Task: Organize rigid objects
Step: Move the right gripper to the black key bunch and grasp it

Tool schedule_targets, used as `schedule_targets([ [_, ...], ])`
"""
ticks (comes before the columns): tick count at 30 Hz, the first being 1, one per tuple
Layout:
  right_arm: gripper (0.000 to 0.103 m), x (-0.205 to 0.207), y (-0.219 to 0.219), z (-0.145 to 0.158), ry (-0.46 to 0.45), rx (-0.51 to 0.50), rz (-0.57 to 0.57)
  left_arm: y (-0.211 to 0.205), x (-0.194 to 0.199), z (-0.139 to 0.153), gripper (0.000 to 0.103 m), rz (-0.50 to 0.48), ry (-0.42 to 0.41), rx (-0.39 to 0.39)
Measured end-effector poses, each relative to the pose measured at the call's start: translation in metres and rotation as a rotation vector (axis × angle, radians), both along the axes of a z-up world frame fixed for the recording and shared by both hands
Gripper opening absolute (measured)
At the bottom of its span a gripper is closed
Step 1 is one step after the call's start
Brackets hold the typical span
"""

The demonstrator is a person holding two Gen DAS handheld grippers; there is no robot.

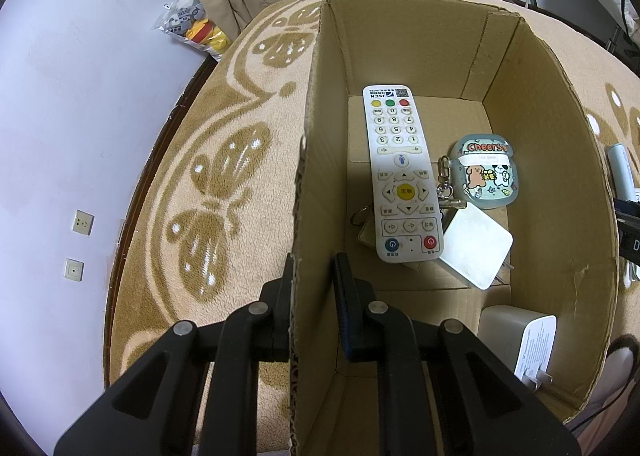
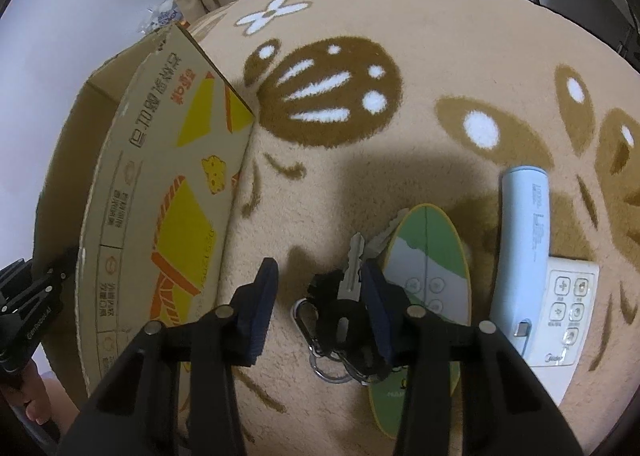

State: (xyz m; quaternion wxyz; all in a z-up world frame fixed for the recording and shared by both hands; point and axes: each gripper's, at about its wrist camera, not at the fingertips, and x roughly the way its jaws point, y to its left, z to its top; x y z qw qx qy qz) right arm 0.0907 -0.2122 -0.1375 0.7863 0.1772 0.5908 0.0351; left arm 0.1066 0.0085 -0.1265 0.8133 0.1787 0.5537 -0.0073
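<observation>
An open cardboard box (image 1: 540,104) stands on a patterned rug. Inside lie a white remote (image 1: 400,176), a cartoon earbud case (image 1: 486,176), a flat white square adapter (image 1: 476,252) and a white plug charger (image 1: 516,340). My left gripper (image 1: 314,268) straddles the box's left wall, one finger outside and one inside, closed on the cardboard. My right gripper (image 2: 318,272) hangs open over a bunch of keys (image 2: 352,276) with a black fob and carabiner on the rug. The right fingertip sits by the silver key.
Beside the keys lie a green oval remote (image 2: 428,256), a light-blue power bank (image 2: 524,248) and a white air-conditioner remote (image 2: 568,304). The box's printed outer side (image 2: 168,216) is left of my right gripper. Shelves of books and a hanging coat stand beyond the rug.
</observation>
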Motion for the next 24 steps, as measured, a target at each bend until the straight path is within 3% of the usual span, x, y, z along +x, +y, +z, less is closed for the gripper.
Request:
schedule_targets([
  [6, 0.046, 0.001, 0.004, -0.002, -0.004, 0.02, 0.023, 0.0, 0.0, 0.0, 0.015, 0.0, 0.0, 0.0],
  [10, 0.046, 0.002, 0.006, -0.011, 0.058, -0.049, 0.023, 0.0, 0.0, 0.0, 0.015, 0.0, 0.0, 0.0],
  [16, 0.046, 0.002, 0.015, -0.016, 0.063, -0.087, 0.051, 0.0, 0.0, 0.0, 0.015, 0.001, 0.0, 0.0],
  [18, 0.035, 0.001, 0.019, -0.018, 0.057, -0.118, 0.051, 0.0, 0.0, 0.0, 0.015, 0.0, 0.0, 0.0],
  [24, 0.029, -0.001, 0.027, -0.016, -0.019, -0.177, 0.017, 0.0, 0.0, 0.0, 0.015, 0.0, 0.0, 0.0],
])
